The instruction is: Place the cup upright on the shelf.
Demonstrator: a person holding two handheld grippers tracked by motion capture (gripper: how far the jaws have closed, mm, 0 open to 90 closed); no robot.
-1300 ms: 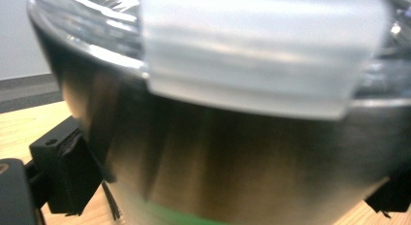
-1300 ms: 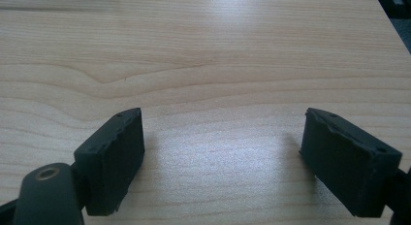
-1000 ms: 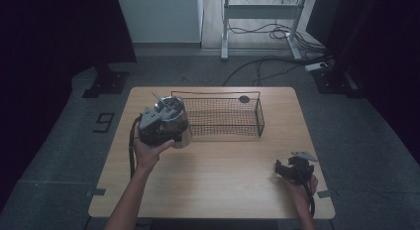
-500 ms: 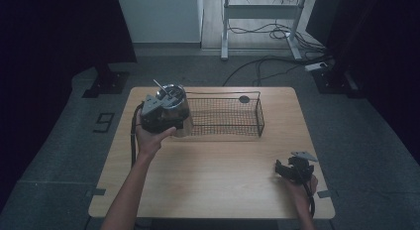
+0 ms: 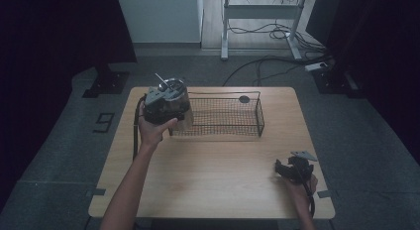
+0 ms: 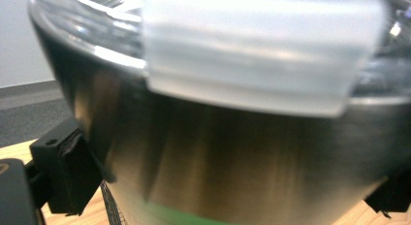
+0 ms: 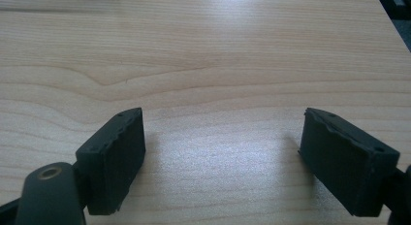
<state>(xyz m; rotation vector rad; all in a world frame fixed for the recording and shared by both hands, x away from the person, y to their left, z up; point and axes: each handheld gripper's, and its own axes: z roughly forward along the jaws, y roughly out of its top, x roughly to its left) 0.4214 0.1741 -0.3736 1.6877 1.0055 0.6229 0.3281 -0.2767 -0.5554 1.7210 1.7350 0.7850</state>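
On grey carpet (image 5: 59,155), wooden table (image 5: 213,160) with wire basket (image 5: 233,116).

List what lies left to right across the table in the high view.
Left gripper holding a steel cup → wire basket → right gripper, on the wooden table.

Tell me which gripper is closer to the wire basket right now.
Left. The left gripper, holding a steel container, is at the wire basket's left end; the right gripper rests near the table's right front corner.
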